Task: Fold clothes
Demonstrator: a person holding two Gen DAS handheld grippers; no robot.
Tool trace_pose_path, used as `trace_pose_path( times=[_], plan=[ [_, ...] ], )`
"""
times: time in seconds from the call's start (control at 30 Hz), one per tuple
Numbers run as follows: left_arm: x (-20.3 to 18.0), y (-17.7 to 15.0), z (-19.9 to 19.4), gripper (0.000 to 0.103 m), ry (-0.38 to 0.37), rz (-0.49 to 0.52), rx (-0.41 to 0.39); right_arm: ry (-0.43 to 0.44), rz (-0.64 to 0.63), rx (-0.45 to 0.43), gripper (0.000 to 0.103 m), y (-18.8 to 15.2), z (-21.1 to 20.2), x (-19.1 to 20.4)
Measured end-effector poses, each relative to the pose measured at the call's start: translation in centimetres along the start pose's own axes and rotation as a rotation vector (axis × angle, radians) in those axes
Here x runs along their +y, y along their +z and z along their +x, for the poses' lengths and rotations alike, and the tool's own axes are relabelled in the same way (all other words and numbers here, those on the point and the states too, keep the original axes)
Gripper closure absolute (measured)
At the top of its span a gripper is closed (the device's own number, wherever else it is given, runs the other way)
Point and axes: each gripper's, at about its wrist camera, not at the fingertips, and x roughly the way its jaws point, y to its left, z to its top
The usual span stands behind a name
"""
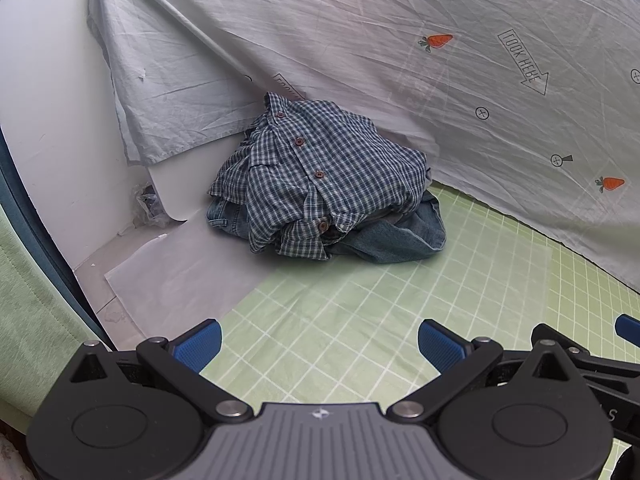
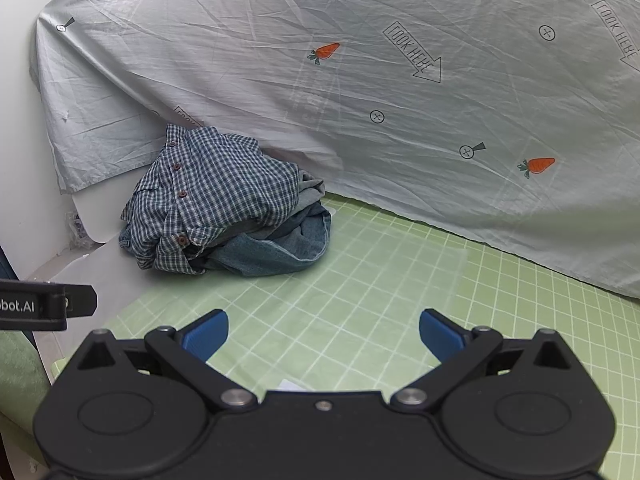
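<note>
Two grippers side by side above the green grid mat (image 1: 360, 300), well short of the clothes. Left gripper (image 1: 319, 346) spread wide, nothing between the blue pads (image 1: 200, 344); right gripper (image 2: 324, 338) likewise parted and empty. Checked shirt (image 1: 316, 168) heaped on the jeans (image 1: 392, 240), pushed against the hanging carrot-print sheet (image 2: 400, 80) at the mat's far corner (probably a waiting pile, leaving bare mat free for folding). Nothing folded yet; likely next, reaching for the shirt on top.
</note>
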Motion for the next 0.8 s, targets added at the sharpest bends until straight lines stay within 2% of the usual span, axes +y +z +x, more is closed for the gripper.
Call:
trace_pose_path(
  times=[0.53, 0.8],
  plan=[
    [-0.6, 0.5, 1.9, 0.0, -0.022, 0.002, 0.038, -0.013, 0.02, 0.018, 0.0, 0.2, 1.1, -0.5],
    [-0.6, 2.7, 4.8, 0.0, -0.013, -0.005, 0.069, -0.028, 0.016, 0.001, 0.0, 2.2, 3.6, -1.1]
  ],
)
